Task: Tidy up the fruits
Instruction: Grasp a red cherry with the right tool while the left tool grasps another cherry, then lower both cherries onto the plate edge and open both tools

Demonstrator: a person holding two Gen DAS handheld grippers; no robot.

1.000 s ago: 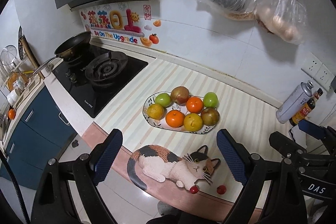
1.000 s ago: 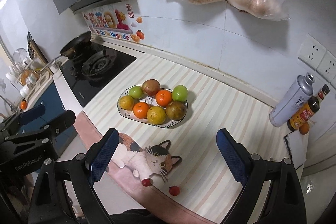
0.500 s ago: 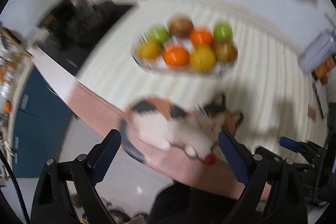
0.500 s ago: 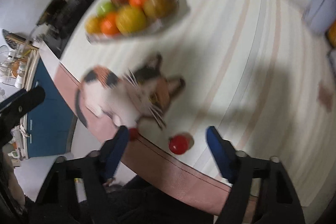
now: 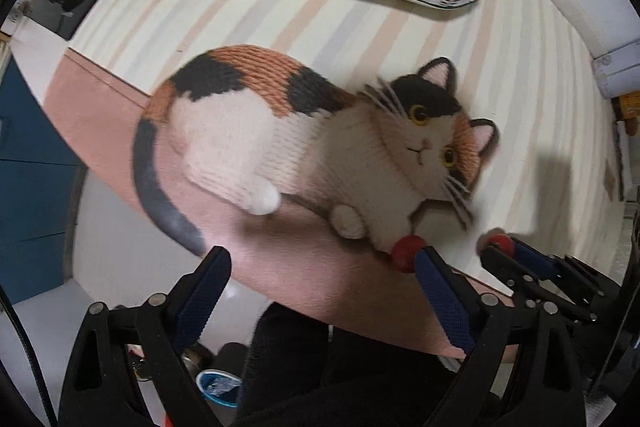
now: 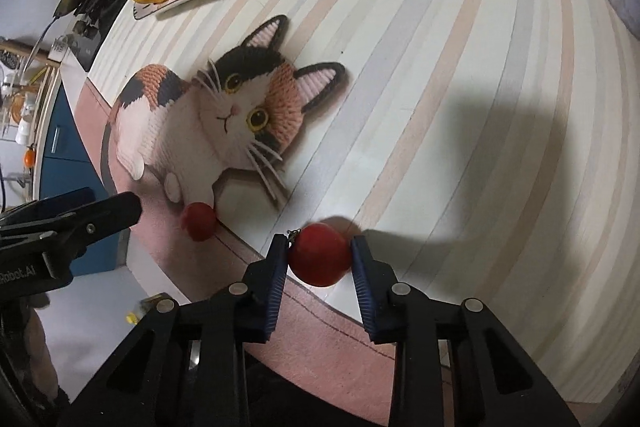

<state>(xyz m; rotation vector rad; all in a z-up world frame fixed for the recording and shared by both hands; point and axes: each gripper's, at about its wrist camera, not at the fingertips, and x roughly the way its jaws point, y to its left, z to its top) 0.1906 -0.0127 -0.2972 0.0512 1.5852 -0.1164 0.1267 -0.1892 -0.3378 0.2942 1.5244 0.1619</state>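
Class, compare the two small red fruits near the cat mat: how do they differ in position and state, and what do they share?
1. The right red fruit sits between the right gripper fingers, which close on it; the left red fruit is ungripped.
2. The left red fruit touches the cat mat at a paw; the right red fruit lies apart from it.
3. The left gripper stands open near the left fruit.
Shared: both are small, round, red.

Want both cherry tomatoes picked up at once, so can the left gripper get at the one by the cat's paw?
Probably yes. The left gripper is open, the small red tomato lies just beyond its right fingertip, nothing covers it. It touches the cat's paw, only printed on the mat, and the right gripper holds the other tomato.
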